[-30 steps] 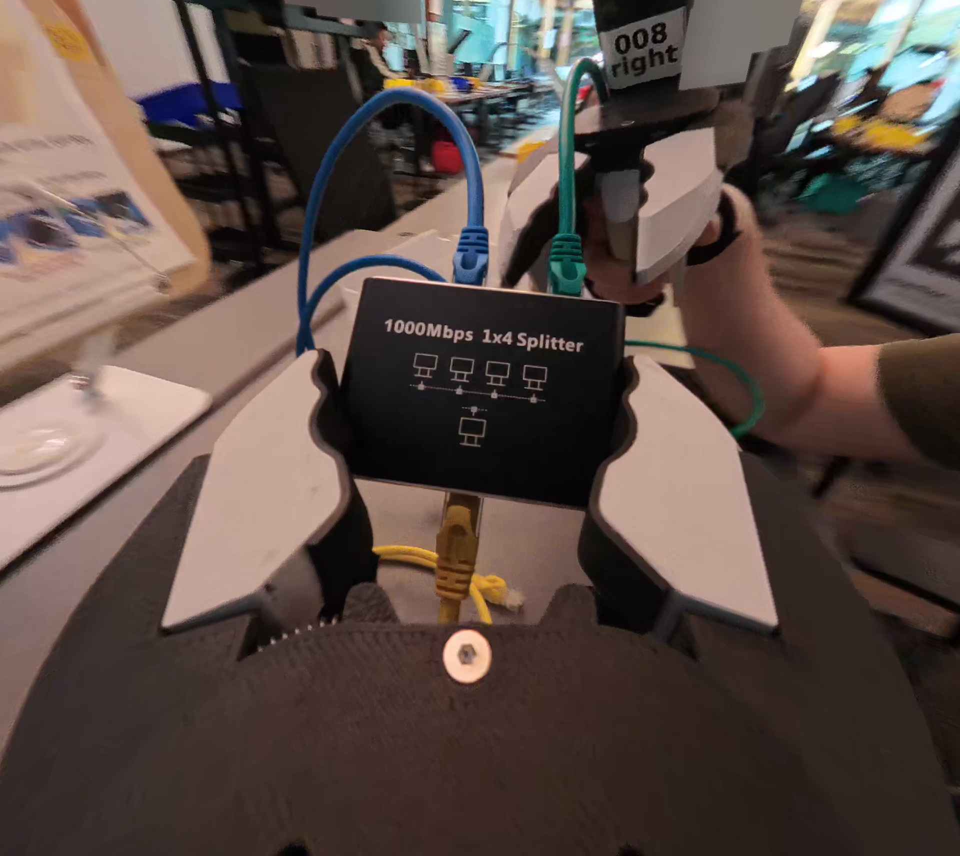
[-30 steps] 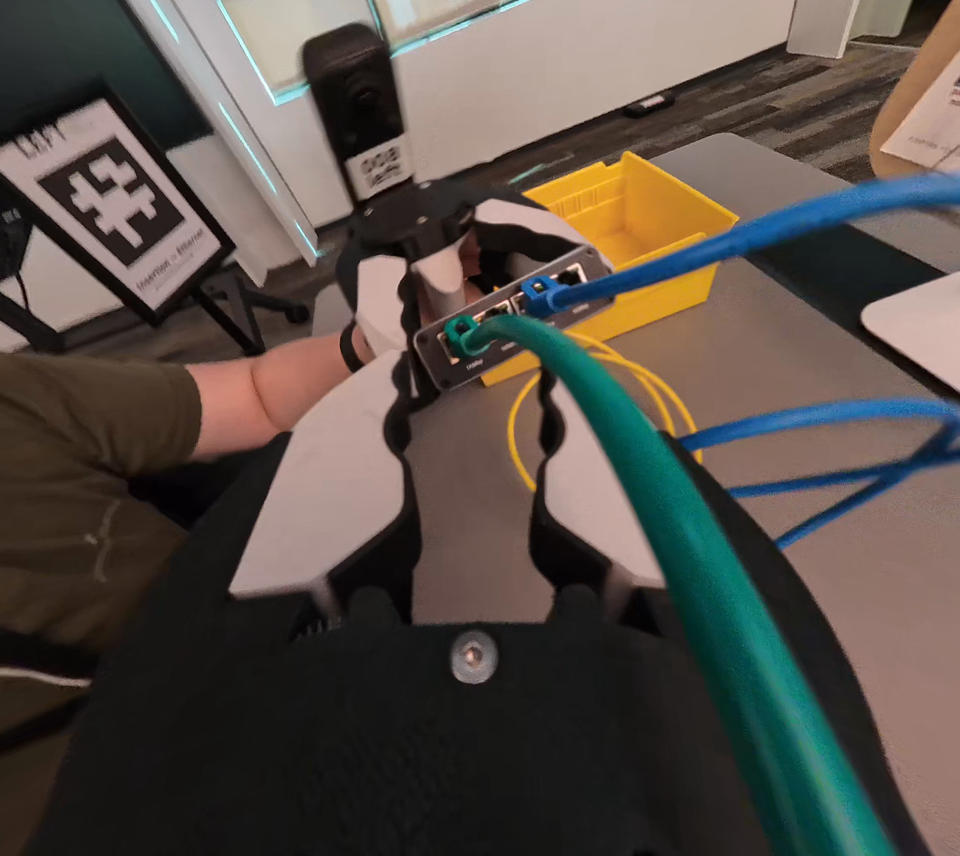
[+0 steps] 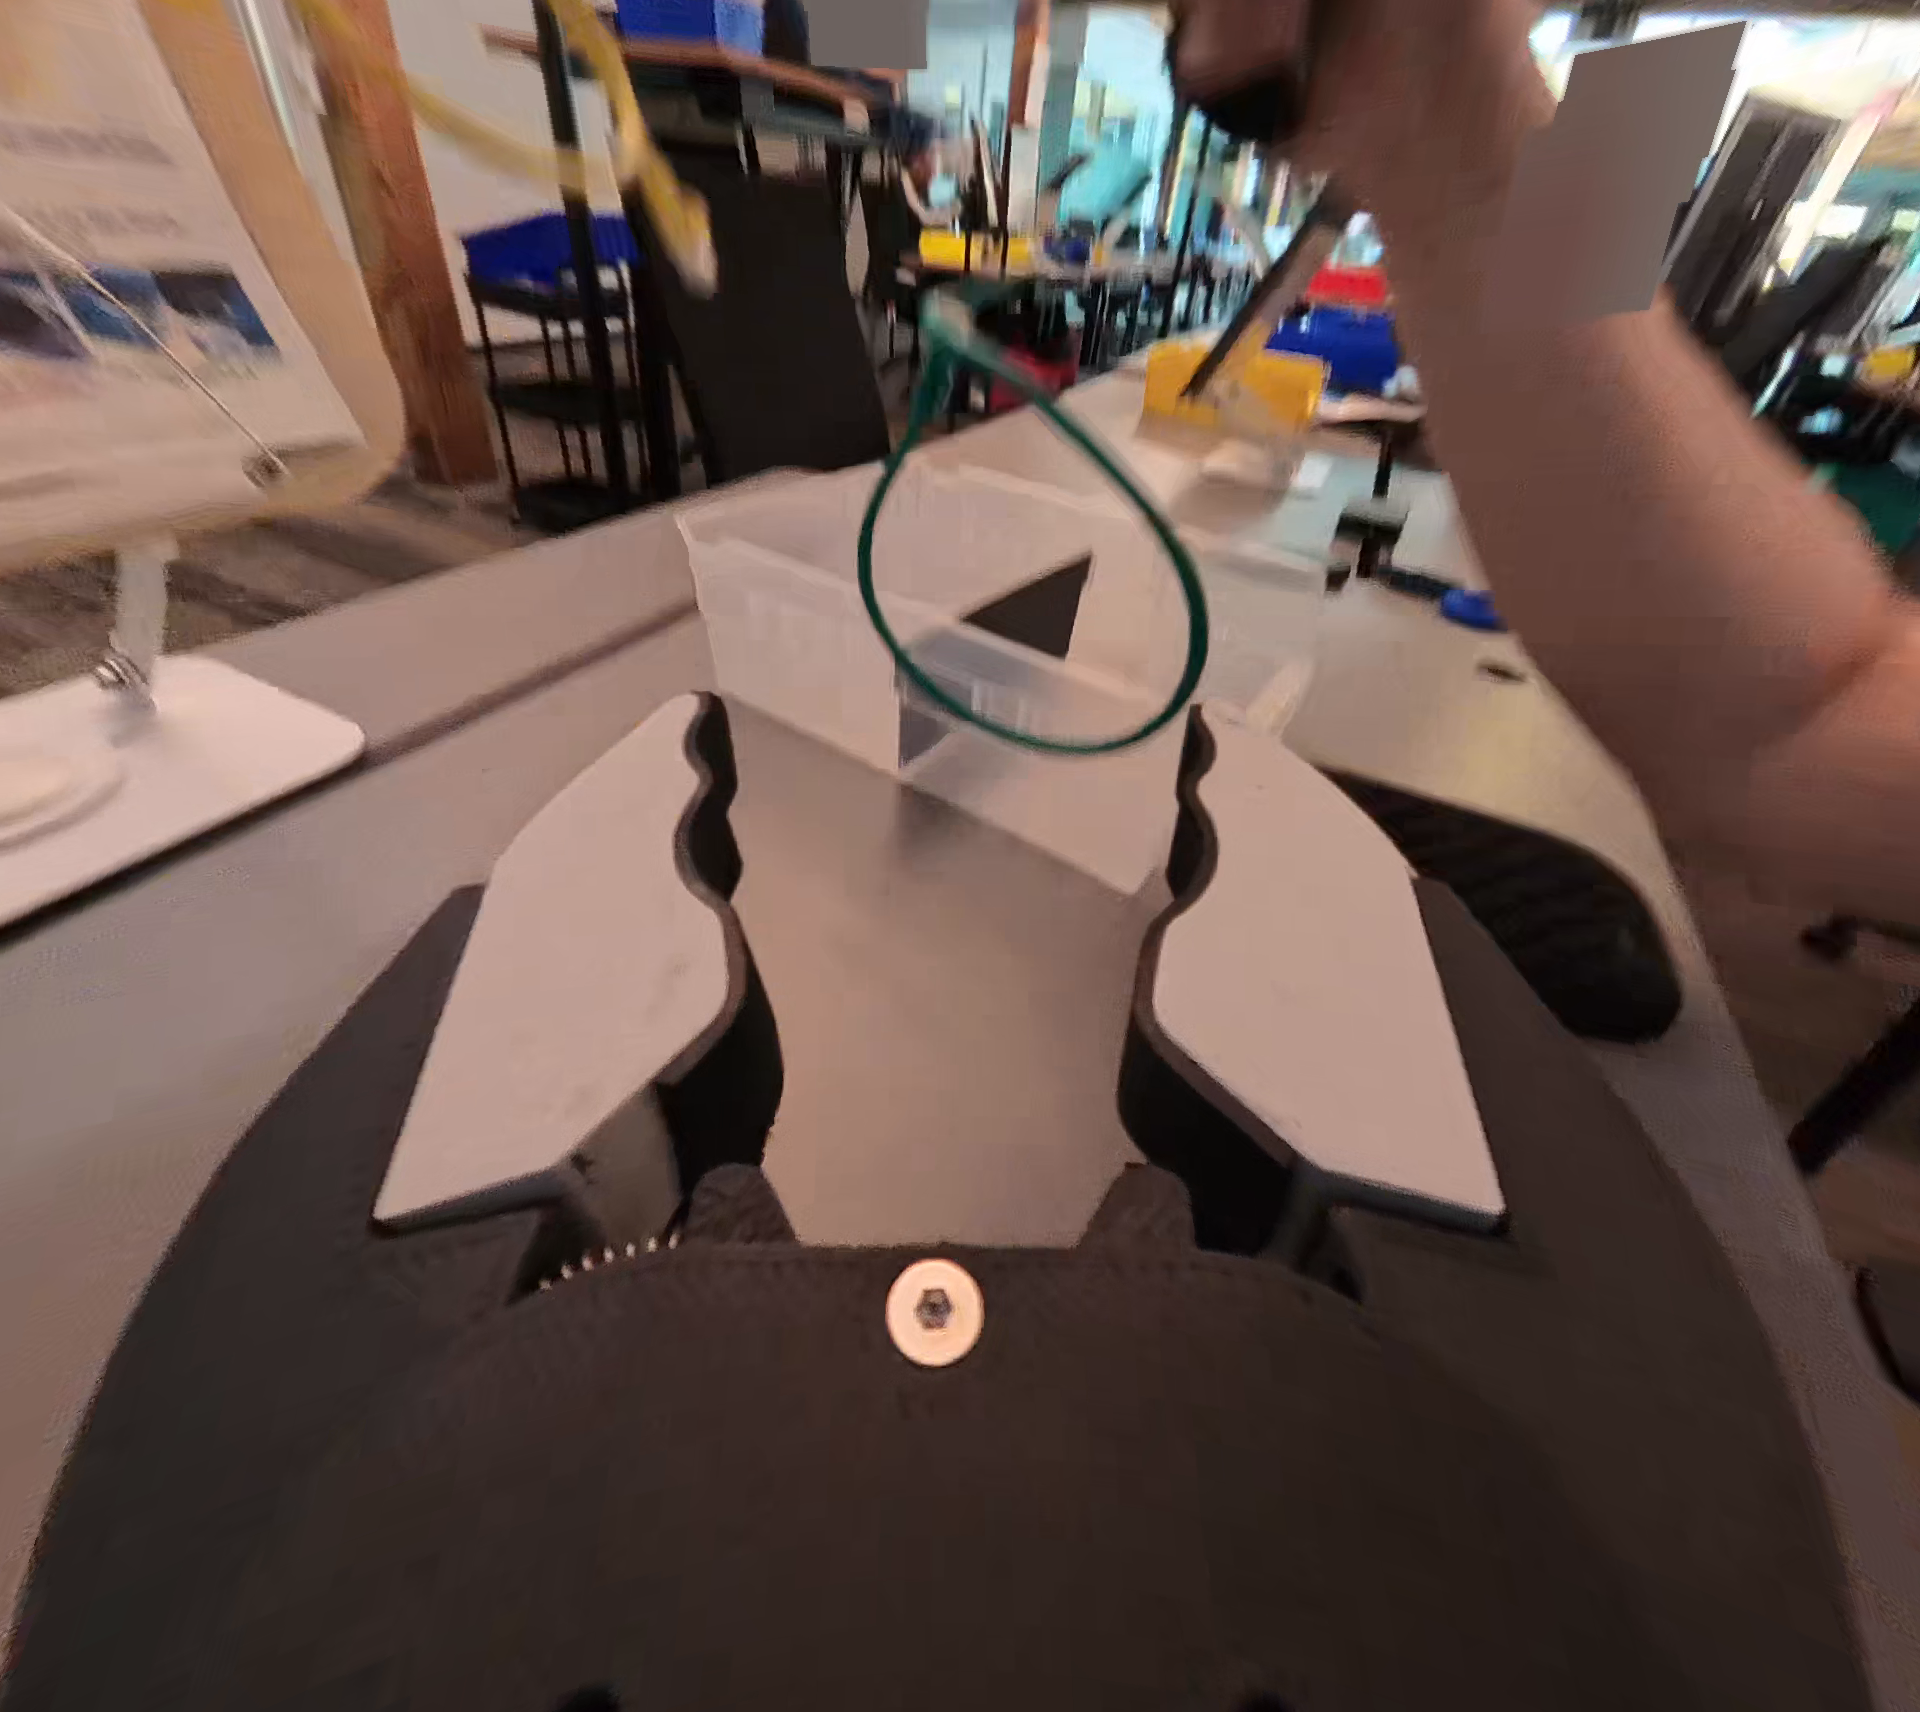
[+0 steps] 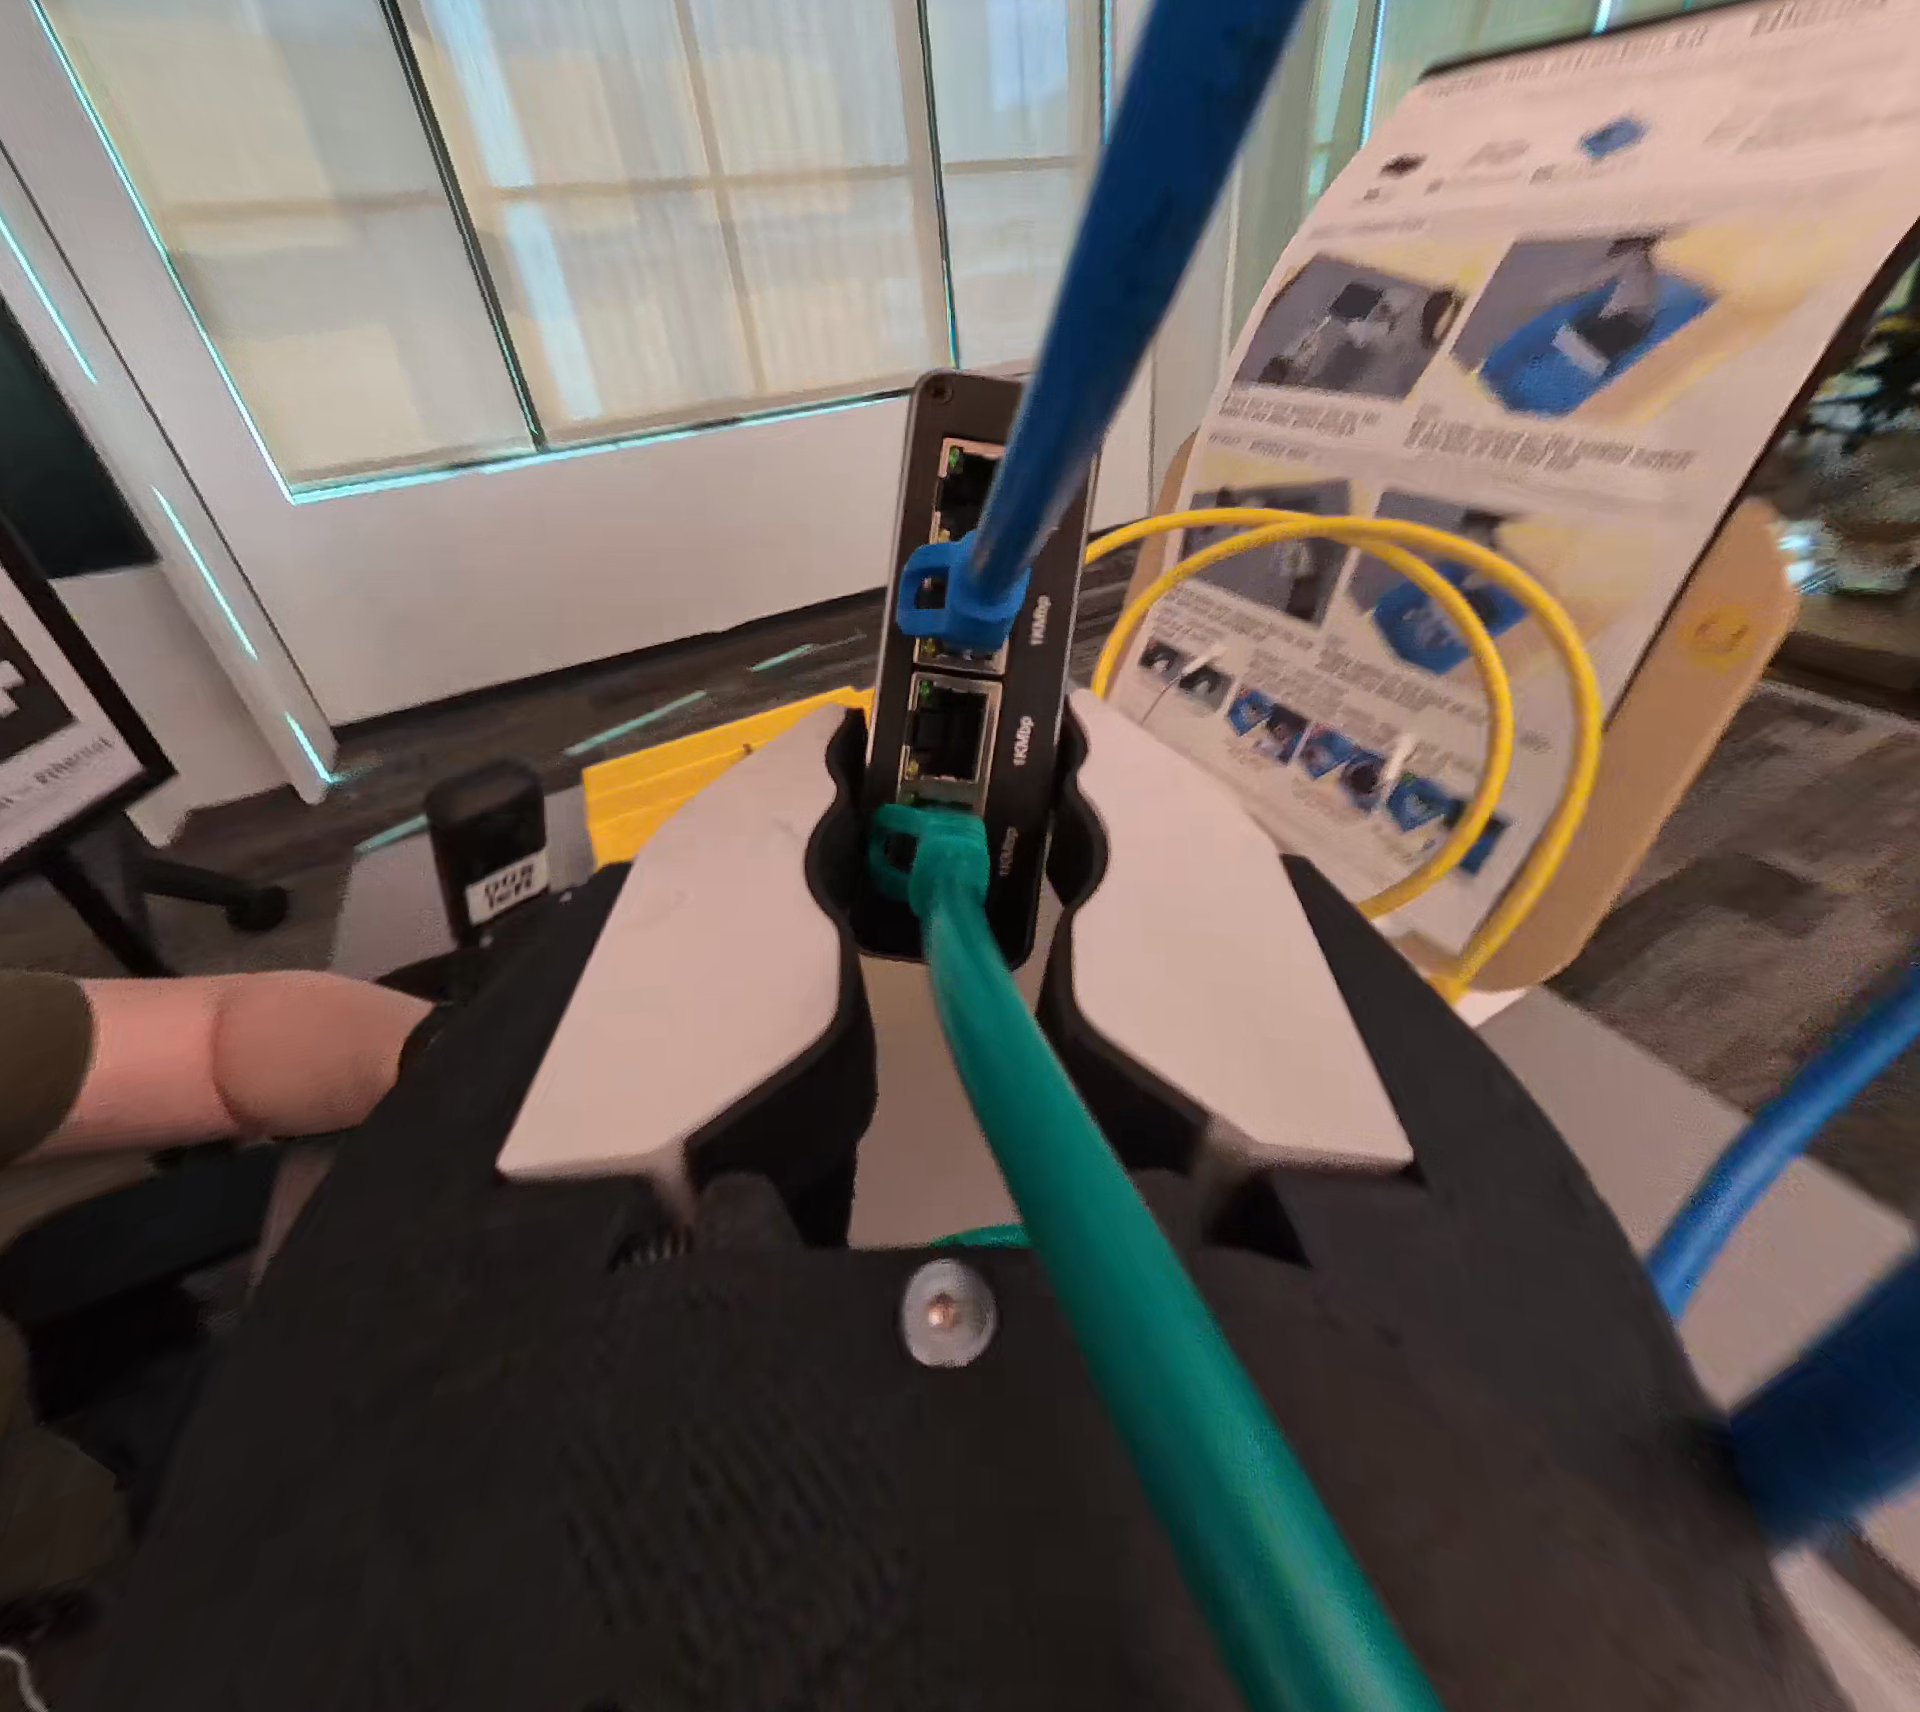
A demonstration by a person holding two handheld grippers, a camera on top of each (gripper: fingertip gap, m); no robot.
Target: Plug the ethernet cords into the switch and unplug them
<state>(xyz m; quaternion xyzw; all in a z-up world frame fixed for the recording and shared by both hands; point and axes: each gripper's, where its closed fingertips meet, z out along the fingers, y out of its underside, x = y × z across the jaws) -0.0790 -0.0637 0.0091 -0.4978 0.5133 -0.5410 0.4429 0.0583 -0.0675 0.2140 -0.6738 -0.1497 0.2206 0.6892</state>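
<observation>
My right gripper (image 4: 956,727) is shut on the lower end of the black switch (image 4: 935,405) and holds it upright in the air. The green cord (image 4: 1039,1143) is plugged into the lowest port. The blue cord (image 4: 1143,156) is plugged in two ports higher, with an empty port between them. The yellow cord (image 4: 1330,522) loops behind the switch; its plug there is hidden. My left gripper (image 3: 948,717) is open and empty, low over the grey table (image 3: 208,1039). In the left wrist view the green cord (image 3: 871,540) hangs in a loop and a yellow plug (image 3: 686,239) dangles.
A clear plastic bin (image 3: 790,613) stands just beyond my left fingertips. A printed sign on a white stand (image 3: 208,758) is at the left. The person's right arm (image 3: 1558,415) reaches up at the right. A yellow bin (image 4: 707,779) lies behind the switch. Some 25 centimetres of space lies between my two pairs of fingers.
My left gripper has let go of the switch and opened. My right gripper has closed on the switch and lifted it up on end, with the cords dangling from it.
</observation>
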